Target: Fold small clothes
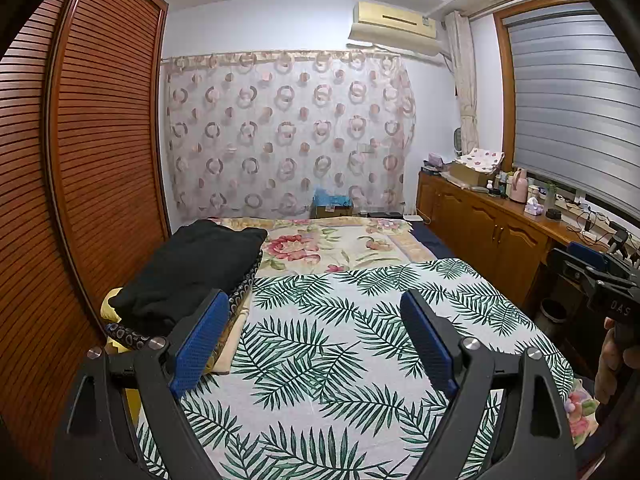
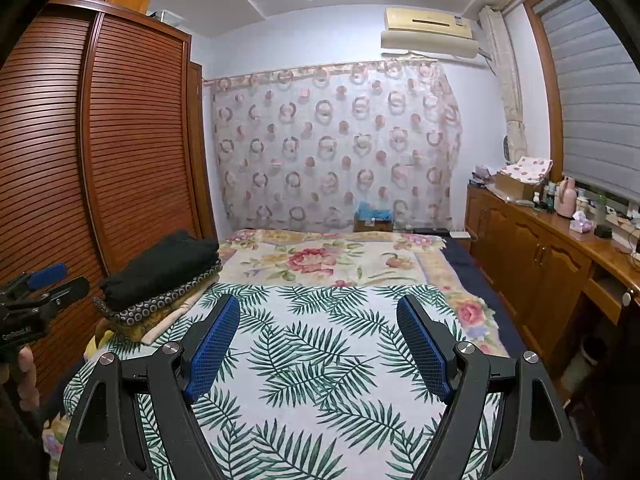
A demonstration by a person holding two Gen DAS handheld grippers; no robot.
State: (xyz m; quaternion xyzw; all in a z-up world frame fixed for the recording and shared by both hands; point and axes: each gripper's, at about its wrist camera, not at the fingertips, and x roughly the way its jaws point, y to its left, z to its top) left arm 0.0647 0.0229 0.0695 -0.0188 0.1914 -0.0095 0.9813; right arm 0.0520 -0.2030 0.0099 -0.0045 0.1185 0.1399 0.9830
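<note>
Bedroom, bed under palm-leaf spread. Stack of folded clothes at its left edge beside wardrobe: soft, light, limp, likely to sag; best pinched at a folded edge. Left tongs and right tongs both wide, empty.

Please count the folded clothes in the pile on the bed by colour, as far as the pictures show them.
Black: 1
Dark with ring pattern: 1
Yellow-gold: 1
Cream: 1
Total: 4 layers visible; any others underneath are hidden.
</note>
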